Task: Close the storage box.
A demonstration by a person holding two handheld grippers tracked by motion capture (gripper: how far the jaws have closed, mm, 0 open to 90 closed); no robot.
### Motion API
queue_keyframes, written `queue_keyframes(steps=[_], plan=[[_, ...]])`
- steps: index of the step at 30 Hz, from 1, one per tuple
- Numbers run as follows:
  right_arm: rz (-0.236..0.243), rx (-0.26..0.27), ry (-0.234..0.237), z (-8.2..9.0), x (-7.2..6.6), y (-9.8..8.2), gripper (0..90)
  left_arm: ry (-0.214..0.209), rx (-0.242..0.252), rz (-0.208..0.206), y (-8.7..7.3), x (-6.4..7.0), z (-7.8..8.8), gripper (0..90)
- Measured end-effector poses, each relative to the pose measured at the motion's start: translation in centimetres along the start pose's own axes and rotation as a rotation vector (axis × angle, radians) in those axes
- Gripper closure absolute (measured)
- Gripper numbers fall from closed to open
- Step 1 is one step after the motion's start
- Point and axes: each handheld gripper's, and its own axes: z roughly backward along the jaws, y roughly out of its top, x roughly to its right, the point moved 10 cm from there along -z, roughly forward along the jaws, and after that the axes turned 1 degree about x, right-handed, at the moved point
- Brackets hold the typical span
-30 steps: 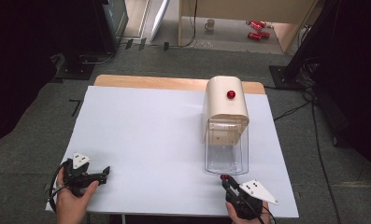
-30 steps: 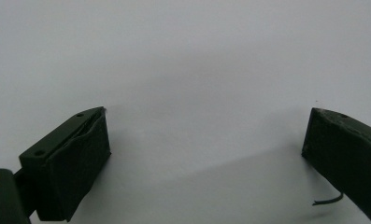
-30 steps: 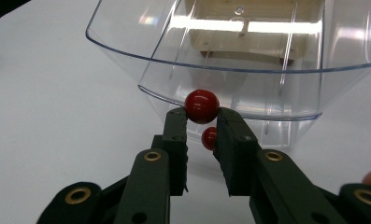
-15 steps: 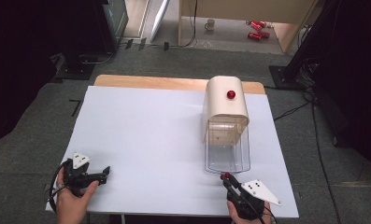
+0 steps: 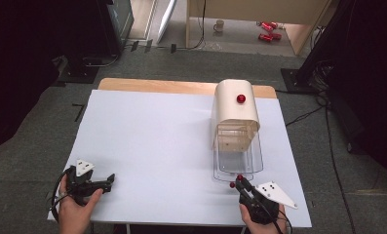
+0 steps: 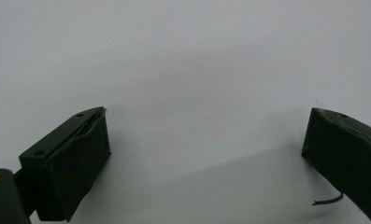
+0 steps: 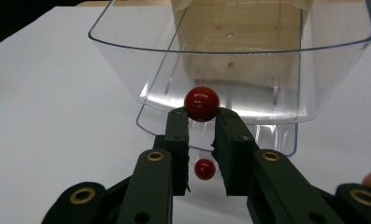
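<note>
A cream box (image 5: pixel 236 112) with a red knob (image 5: pixel 241 98) on its top stands at the right of the white table (image 5: pixel 157 136). A clear plastic tray (image 5: pixel 237 163) reaches out of its front toward me. The tray (image 7: pixel 230 46) has a small red knob (image 7: pixel 202 103) on its near edge. My right gripper (image 7: pixel 202 116) is shut on that small red knob (image 5: pixel 239 178), pinched at the tips of the jaws; a red reflection (image 7: pixel 204 169) shows on the table below. My left gripper (image 5: pixel 109 180) lies at the table's near left corner, open, with nothing between the pads (image 6: pixel 75 163).
The table's near edge runs just below both hands. Beyond the far edge are grey floor, cables, a black stand (image 5: pixel 91 58) and a wooden unit (image 5: pixel 249 19). Bare white surface lies between my left gripper and the box.
My right gripper has edged slightly toward the box at the small knob. The left gripper and the box have not moved.
</note>
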Motion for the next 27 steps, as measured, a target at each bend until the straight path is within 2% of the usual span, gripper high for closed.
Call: queue_keyframes(steps=[9, 22, 27], plan=[[0.018, -0.005, -0.008, -1.3, 0.0, 1.0, 77.1, 0.0, 0.0, 0.0, 0.0, 0.0, 0.0, 0.9], [0.005, -0.007, -0.006, -3.2, 0.1, 2.7, 76.9, -0.001, -0.001, -0.001, 0.0, 0.0, 0.0, 0.9], [-0.015, 0.029, -0.011, -3.2, 0.3, 4.0, 77.5, 0.0, -0.001, -0.001, 0.0, 0.0, 0.0, 1.0]])
